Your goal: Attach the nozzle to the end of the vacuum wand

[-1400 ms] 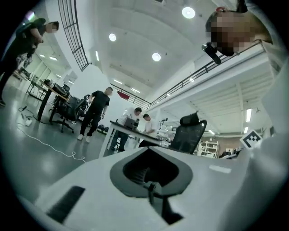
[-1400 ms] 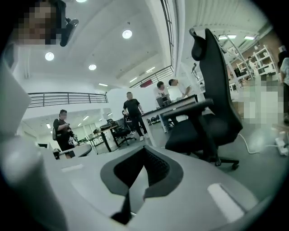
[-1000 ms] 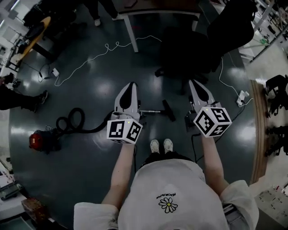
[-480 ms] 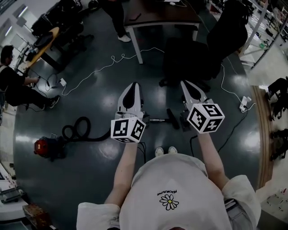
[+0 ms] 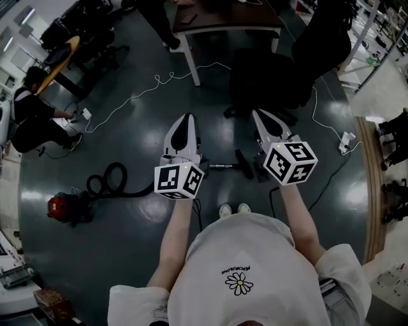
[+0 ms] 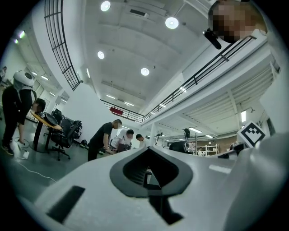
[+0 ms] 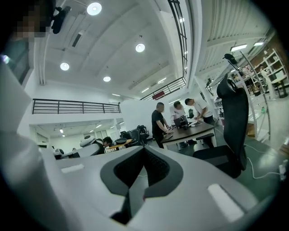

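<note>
In the head view the vacuum lies on the dark floor: a red canister (image 5: 64,207), a looped black hose (image 5: 109,182), a thin silver wand (image 5: 220,167) and a black nozzle (image 5: 244,163) at the wand's end. I cannot tell whether nozzle and wand touch. My left gripper (image 5: 187,117) hangs in the air above the wand's left part, shut and empty. My right gripper (image 5: 257,113) is beside it, above and just right of the nozzle, also shut and empty. Both gripper views look level across the room, with the left gripper (image 6: 149,151) and right gripper (image 7: 143,149) showing their jaws together.
A black office chair (image 5: 271,76) and a brown desk (image 5: 223,16) stand ahead. White cables (image 5: 153,83) and a power strip (image 5: 346,139) lie on the floor. A seated person (image 5: 35,121) is at the left. My shoes (image 5: 233,209) are just below the wand.
My right gripper has drifted a little left and away from me. The left has hardly moved. Both stay shut. The view has shifted, and the seated person at the left now shows.
</note>
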A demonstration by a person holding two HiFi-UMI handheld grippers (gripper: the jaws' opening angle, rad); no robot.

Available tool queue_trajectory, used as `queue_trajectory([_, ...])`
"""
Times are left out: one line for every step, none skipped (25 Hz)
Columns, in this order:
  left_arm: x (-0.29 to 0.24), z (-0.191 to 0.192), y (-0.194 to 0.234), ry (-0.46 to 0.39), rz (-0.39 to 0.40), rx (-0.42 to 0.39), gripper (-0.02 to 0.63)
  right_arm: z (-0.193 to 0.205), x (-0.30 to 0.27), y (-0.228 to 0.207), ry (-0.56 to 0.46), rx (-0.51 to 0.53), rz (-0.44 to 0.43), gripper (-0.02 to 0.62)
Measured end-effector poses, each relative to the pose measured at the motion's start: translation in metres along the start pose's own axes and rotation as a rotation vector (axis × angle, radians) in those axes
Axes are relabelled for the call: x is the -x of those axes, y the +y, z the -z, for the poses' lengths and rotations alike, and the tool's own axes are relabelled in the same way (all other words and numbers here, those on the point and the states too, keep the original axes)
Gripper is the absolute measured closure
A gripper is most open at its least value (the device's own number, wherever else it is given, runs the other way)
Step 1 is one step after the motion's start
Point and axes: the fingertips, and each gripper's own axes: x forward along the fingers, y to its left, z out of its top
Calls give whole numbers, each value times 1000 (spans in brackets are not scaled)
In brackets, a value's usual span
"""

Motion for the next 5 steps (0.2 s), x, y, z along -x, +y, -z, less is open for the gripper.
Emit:
queue_trajectory([3,-3,1,0,0,0,604,-2,1,4,-1,0,-3,594])
queue_trajectory([5,-7,2,0,0,-3,604,-3,1,8,-2,1,-5,594])
queue_trajectory([7,-10,3,0,-1,-6,604,-4,1,11,-1,2,-6,594])
queue_trajectory([9,-13,5,-1,-3,-10,604,-4,1,14,0,5,-5,594])
queue_trajectory([11,-16,6,-2,-4,-13,604,-4,1,17,1,8,-5,594])
